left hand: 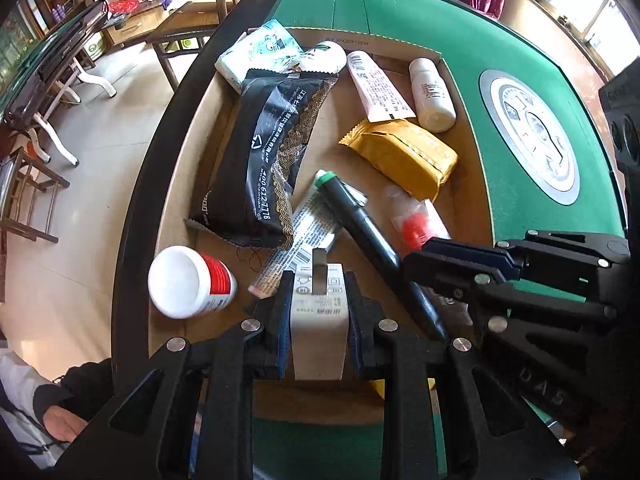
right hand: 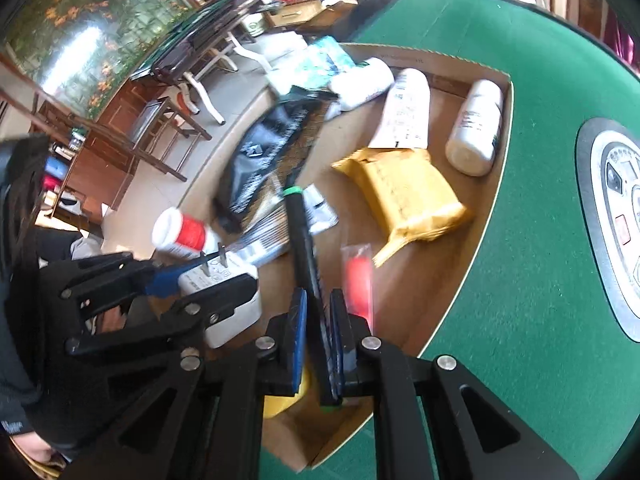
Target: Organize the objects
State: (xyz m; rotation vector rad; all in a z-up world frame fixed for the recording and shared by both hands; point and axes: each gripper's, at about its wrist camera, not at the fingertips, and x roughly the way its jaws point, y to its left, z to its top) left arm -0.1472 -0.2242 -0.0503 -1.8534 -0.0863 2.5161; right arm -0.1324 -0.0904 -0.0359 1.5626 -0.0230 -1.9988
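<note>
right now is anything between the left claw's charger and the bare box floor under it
Nothing visible does. The left claw grips the white charger above the cardboard box. The silver sachet lies just ahead, and the black marker in the right claw passes alongside.

Your shallow brown cardboard box (left hand: 208,120) on the green felt worktop holds a long black foil pouch with gold pattern (left hand: 264,152), a mustard-yellow sealed packet (left hand: 404,154), a white squeeze tube (left hand: 376,88) and a small white bottle (left hand: 432,96) lying on their sides. You hold a white plug adapter (left hand: 318,316), prongs forward, above the box's near end, and a black marker with a green band (right hand: 302,236) slanting across the middle.
</note>
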